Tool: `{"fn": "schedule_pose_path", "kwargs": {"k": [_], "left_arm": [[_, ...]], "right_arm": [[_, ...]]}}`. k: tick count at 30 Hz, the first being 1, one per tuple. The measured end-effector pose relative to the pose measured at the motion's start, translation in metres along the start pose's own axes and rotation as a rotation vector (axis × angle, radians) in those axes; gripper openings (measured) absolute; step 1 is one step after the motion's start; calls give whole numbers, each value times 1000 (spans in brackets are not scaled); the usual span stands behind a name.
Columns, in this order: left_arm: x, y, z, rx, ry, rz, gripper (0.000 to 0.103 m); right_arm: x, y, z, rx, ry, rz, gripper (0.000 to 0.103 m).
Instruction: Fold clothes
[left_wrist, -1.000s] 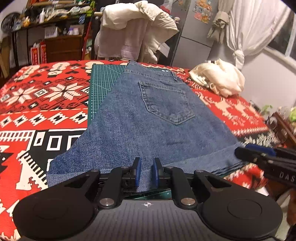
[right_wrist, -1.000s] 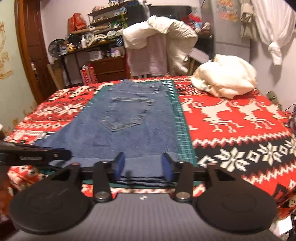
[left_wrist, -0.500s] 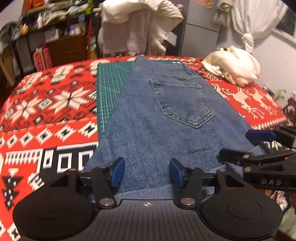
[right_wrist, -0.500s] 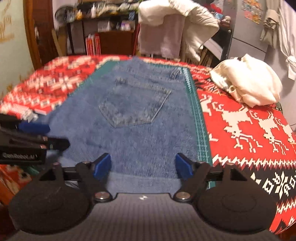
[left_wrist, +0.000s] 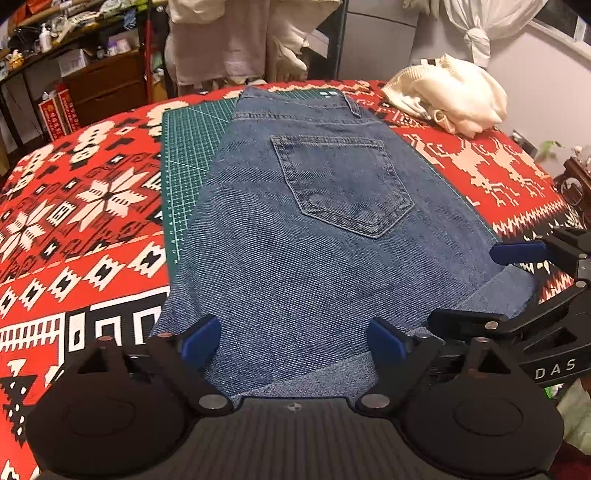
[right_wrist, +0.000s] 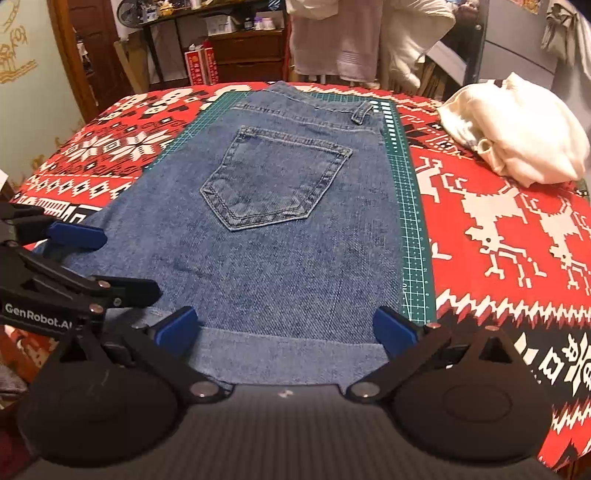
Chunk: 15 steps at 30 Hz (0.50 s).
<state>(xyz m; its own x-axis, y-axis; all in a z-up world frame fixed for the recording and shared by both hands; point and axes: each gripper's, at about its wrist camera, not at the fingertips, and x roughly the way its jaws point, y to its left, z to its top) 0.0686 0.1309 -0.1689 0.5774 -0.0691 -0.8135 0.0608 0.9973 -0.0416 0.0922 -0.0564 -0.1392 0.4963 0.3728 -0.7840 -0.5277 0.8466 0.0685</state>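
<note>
Lying folded on the green mat (left_wrist: 192, 147), pocket up, jeans (left_wrist: 314, 236) look heavy, stiff denim; best gripped at near layered hem. Left tool (left_wrist: 293, 341) and right tool (right_wrist: 284, 326) both spread wide, holding nothing.

Cluttered shelves (left_wrist: 55, 33), wooden dresser (right_wrist: 243, 51), white curtain (left_wrist: 476, 22), dim warm light.

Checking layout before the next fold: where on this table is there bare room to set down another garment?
Free: the patterned tablecloth left of the green cutting mat, and the reindeer stretch between the mat and the cream garment. Crowded: the centre under the folded jeans, and the near edge, where the open left gripper and right gripper hover.
</note>
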Motion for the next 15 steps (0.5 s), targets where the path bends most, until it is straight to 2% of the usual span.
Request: {"fn": "schedule_pose_path", "kwargs": {"k": [5, 7, 15], "left_arm": [[5, 3, 6, -22, 27, -19, 102], [6, 2, 7, -28, 30, -18, 103], [13, -7, 10, 26, 40, 29, 103]], "right_arm": [[-2, -9, 1, 44, -13, 42, 103], [-2, -14, 2, 72, -8, 63, 103], [7, -21, 25, 149, 103, 75, 103]]}}
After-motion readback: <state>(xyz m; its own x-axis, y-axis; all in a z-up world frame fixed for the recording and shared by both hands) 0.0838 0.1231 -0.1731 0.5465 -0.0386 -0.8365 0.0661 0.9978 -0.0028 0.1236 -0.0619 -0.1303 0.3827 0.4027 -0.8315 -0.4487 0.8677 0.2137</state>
